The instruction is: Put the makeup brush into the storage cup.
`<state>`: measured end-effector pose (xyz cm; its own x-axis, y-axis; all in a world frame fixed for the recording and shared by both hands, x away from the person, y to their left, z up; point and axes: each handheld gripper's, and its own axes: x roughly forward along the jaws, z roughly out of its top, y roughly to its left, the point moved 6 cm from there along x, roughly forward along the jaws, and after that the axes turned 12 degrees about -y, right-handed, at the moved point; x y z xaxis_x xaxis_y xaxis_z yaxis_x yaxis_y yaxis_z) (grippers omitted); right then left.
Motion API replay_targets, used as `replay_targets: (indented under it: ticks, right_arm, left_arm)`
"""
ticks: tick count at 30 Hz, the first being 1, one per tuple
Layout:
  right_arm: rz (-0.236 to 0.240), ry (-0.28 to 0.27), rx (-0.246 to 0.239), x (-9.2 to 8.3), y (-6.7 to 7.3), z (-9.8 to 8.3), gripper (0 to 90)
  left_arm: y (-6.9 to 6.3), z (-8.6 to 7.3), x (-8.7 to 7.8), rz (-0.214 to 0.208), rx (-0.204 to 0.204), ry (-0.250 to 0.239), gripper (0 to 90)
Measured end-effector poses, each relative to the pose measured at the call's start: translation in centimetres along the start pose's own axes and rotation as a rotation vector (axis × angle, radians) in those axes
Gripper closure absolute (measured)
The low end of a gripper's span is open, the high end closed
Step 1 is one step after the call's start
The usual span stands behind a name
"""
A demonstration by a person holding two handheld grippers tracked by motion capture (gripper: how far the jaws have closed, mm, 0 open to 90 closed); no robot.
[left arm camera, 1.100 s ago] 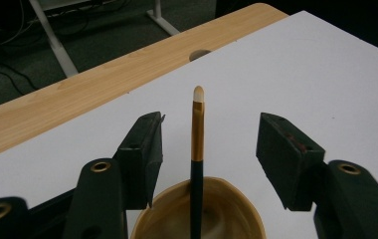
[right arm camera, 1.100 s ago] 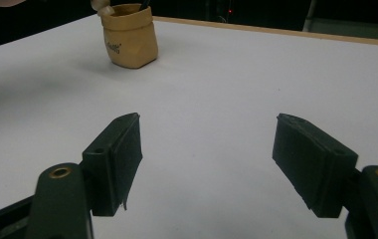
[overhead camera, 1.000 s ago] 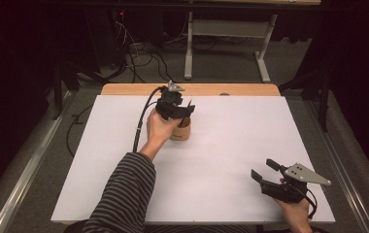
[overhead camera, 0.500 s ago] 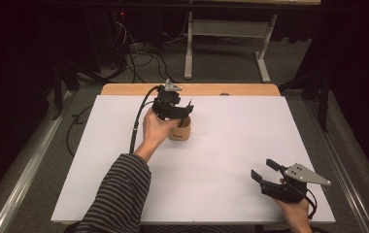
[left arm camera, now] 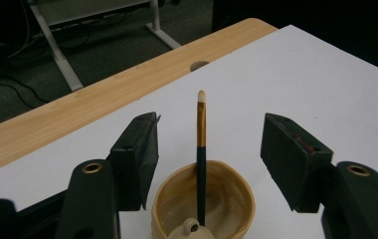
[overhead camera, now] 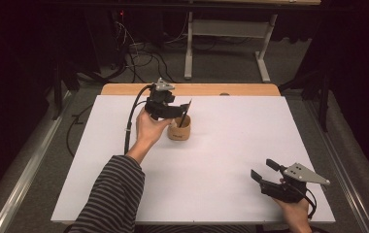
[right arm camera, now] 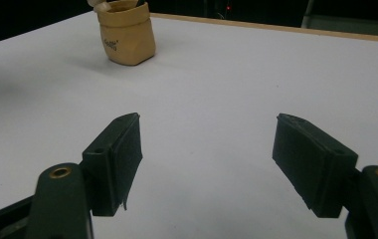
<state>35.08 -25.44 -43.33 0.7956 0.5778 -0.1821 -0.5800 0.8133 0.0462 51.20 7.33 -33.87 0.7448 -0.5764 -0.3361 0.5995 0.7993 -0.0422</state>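
A tan cup [overhead camera: 179,131] stands on the white table top [overhead camera: 231,145], left of centre. A black-handled brush [overhead camera: 184,117] with a gold ferrule stands upright in it, pale tip up. My left gripper [overhead camera: 186,108] hovers at the cup's upper left, pointing over it. In the left gripper view the cup [left arm camera: 227,199] sits low between my jaws and the brush [left arm camera: 201,129] rises in the gap, touching neither pad; the left gripper [left arm camera: 210,121] is open. My right gripper [overhead camera: 261,168] rests near the front right corner, open and holding nothing [right arm camera: 209,122]; the cup [right arm camera: 127,37] is far off.
A pale rounded end of another item [left arm camera: 192,229] lies in the cup beside the brush. A wooden strip [overhead camera: 207,89] runs along the table's far edge. Beyond it are metal frame legs [overhead camera: 188,48] and cables [overhead camera: 143,53] on the floor.
The left hand has drawn back to the left and risen a little from over the cup, so the brush now shows beside the jaws. The right gripper has not moved.
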Motion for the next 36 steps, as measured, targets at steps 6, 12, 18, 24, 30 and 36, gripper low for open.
replay_targets:
  ticks: [6,12,18,24,30,36]
  right_arm:
    - [-0.003,0.0,0.007,0.0,-0.1,0.0,29.2]
    - [-0.002,-0.004,0.007,-0.1,0.0,0.1,29.3]
    - [-0.008,-0.007,0.014,-0.1,-0.3,0.1,29.2]
    - [-0.009,-0.013,0.011,-0.2,-0.4,0.1,29.2]
    - [-0.013,-0.01,0.016,-0.2,-0.4,0.1,29.2]
    - [-0.013,-0.012,0.013,-0.2,-0.3,0.1,29.2]
  left_arm:
    - [-0.1,0.1,-0.4,-0.003,0.0,-0.009,40.7]
    - [-0.1,0.1,-1.1,-0.008,0.001,-0.022,40.7]
    - [-0.2,0.1,-2.3,-0.025,0.001,-0.047,40.7]
    - [-0.3,0.3,-3.5,-0.035,0.01,-0.07,40.6]
    - [-0.6,0.1,-4.6,-0.048,0.026,-0.087,40.1]
    - [-0.5,0.0,-5.5,-0.047,0.024,-0.1,39.2]
